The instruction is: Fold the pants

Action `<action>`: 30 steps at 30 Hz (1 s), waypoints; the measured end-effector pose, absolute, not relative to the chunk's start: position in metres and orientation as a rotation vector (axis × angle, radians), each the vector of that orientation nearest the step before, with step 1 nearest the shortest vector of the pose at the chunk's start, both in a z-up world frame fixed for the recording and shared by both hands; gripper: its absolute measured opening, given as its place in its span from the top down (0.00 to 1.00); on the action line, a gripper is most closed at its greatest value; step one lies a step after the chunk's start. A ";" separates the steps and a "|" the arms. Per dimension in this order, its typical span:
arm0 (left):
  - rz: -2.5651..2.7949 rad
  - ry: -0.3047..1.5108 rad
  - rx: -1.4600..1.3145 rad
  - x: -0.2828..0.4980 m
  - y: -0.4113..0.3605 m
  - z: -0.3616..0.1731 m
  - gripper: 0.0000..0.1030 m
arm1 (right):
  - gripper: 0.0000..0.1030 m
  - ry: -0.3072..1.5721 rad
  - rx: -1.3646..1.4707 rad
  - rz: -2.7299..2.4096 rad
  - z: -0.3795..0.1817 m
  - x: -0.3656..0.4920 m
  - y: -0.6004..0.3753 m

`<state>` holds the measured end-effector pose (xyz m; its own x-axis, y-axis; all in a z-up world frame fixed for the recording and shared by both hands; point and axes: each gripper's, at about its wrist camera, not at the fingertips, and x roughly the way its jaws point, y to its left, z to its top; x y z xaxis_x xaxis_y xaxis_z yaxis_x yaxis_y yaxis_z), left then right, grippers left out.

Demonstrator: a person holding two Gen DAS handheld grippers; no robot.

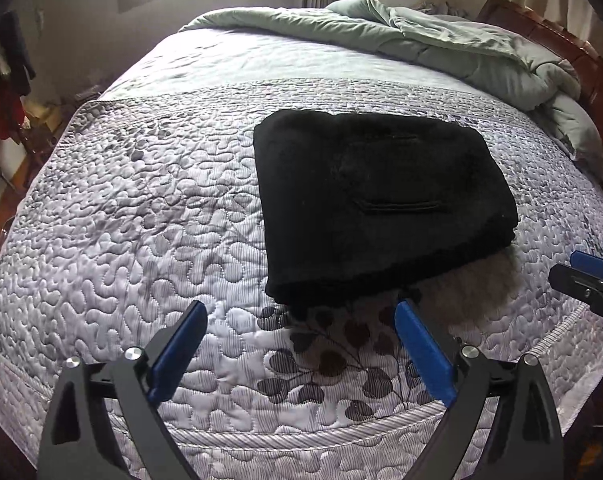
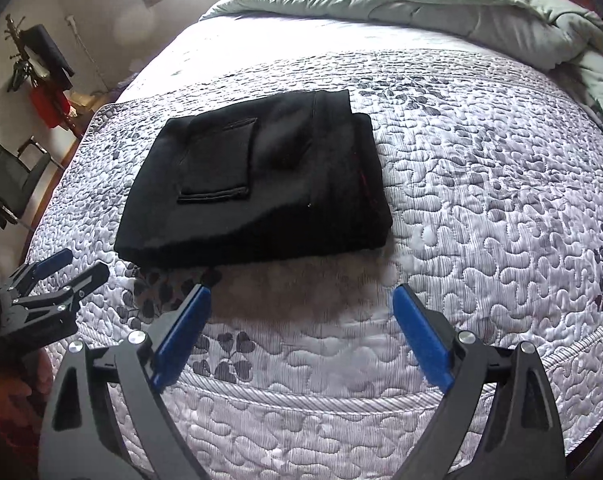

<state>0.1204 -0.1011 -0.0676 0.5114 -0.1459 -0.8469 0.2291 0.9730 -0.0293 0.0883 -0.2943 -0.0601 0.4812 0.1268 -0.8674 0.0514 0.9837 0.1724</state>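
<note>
From the left wrist view, the black pants (image 1: pixel 381 204) lay on the quilted bed (image 1: pixel 133 208) as a compact, squared bundle, a back pocket facing up; the folding looked essentially finished. The left hand-held gripper (image 1: pixel 301 312) hung just short of the pants' near edge, jaws spread wide and holding nothing.

From the right wrist view, the right hand-held gripper (image 2: pixel 301 292) was likewise spread and empty, near the pants. A rumpled green comforter (image 2: pixel 481 4) lay well beyond the pants, obstructing nothing.
</note>
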 end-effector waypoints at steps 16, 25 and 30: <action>-0.227 1.032 0.070 0.130 -0.092 -0.070 0.07 | 0.10 1.068 0.197 0.079 -0.061 0.088 -0.285; -0.241 1.043 0.073 0.123 -0.093 -0.068 0.06 | 0.08 1.066 0.172 0.079 -0.059 0.084 -0.274; -0.252 1.041 0.094 0.122 -0.097 -0.067 0.06 | 0.08 1.077 0.156 0.087 -0.062 0.086 -0.268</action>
<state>0.1216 -0.0974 -0.0671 0.4801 -0.1615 -0.8622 0.2501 0.9673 -0.0420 0.0856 -0.2684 -0.0622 0.4717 0.1468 -0.8695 0.0057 0.9855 0.1694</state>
